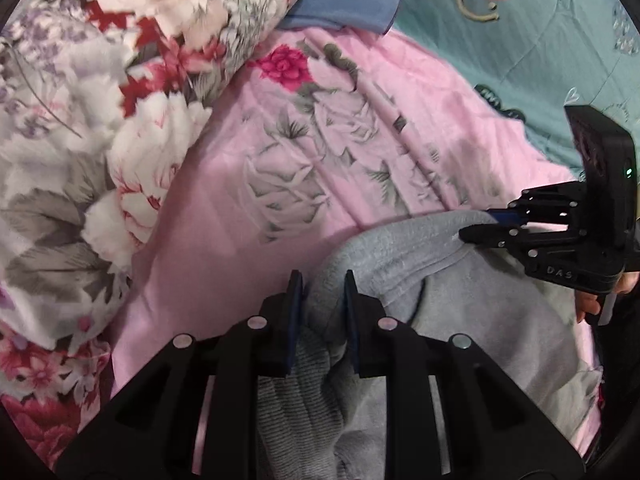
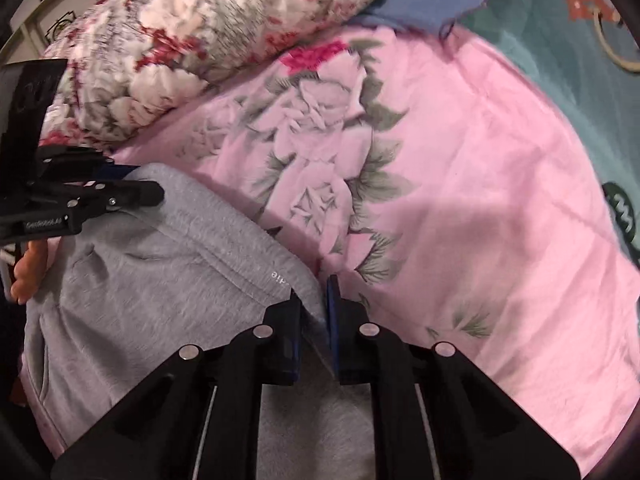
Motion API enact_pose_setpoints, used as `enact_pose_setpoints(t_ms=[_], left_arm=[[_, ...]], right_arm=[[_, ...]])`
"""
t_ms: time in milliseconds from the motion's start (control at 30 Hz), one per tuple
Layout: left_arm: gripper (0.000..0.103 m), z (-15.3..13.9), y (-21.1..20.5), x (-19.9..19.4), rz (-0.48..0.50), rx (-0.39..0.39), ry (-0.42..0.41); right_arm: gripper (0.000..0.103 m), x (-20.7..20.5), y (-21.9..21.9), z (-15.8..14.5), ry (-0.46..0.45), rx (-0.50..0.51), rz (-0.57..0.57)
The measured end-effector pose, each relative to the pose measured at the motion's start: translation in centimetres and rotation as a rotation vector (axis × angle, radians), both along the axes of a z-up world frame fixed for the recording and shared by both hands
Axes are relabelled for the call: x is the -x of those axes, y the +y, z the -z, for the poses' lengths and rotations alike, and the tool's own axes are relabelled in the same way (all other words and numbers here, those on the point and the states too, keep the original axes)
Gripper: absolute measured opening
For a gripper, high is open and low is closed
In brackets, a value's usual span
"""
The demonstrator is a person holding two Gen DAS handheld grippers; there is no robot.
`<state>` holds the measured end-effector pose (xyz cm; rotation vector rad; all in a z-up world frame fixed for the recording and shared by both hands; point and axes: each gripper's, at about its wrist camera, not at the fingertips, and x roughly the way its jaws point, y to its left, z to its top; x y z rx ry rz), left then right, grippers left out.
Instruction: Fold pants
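Note:
Grey sweatpants [image 1: 472,304] lie on a pink floral sheet [image 1: 224,208]; they also show in the right wrist view [image 2: 152,280]. My left gripper [image 1: 322,280] is shut on the pants' waistband at one corner, with bunched ribbed fabric between its jaws. My right gripper [image 2: 314,288] is shut on the waistband at the other corner. The right gripper also shows in the left wrist view [image 1: 480,226] at the right, and the left gripper in the right wrist view [image 2: 152,190] at the left. The waistband stretches between them.
A bulky floral quilt [image 1: 100,120] is piled at the left and back. A blue cloth [image 1: 352,0] and a teal patterned blanket [image 1: 540,40] lie at the back right. The pink sheet [image 2: 480,200] spreads ahead of both grippers.

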<state>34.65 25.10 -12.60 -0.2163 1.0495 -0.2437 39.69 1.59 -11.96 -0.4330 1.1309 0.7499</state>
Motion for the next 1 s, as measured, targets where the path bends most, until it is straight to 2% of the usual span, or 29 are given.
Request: enact_pose_setpoints(t_ms=[67,133,267,333,433,533,633,767,833,900,1000], left_arm=[[0.02,-0.4,-0.3,0.3,0.011,-0.027,-0.017],[0.02,-1.4,-0.3,0.9,0.012,-0.019,-0.032],[0.02,-5.5,-0.5,3.5,0.022,-0.005,-0.102],[0.02,-7.7,-0.9,5.6,0.05,-0.009,-0.146],[0.019,-9.6,-0.9,9.4,0.082,0.029,-0.159],[0.019,-10.0,-1.1,14.2,0.125,0.026,-0.167],[0.019,-8.9,-1.1,18.9,0.154,0.044,-0.159],[0.019,-6.2,-1.7,23.7,0.174,0.051,-0.126],[0.021,-5.2,-1.7,24.8,0.159,0.045,-0.112],[0.021,-4.6,-1.1,26.0,0.128,0.091,-0.107],[0.022,-4.7,-0.6,28.2,0.087,0.12,-0.099]], right_arm=[[0.013,-0.4,-0.3,-0.1,0.022,-0.017,0.039],[0.013,0.1,-0.4,-1.0,0.008,-0.018,0.07],[0.012,3.8,-0.1,-5.3,-0.097,0.02,0.07],[0.012,5.5,-0.6,-7.5,-0.113,0.007,0.082],[0.012,9.4,-1.4,-10.4,-0.106,-0.035,0.108],[0.012,15.7,-2.1,-12.1,-0.099,-0.058,0.074],[0.012,22.7,-2.7,-11.5,-0.073,-0.071,0.022],[0.012,29.8,-3.3,-7.4,0.013,-0.072,0.02],[0.012,31.8,-3.1,-5.1,0.024,-0.076,0.037],[0.012,32.3,-3.1,-3.5,0.039,-0.111,0.079],[0.012,32.1,-3.7,-3.0,0.046,-0.176,0.14]])
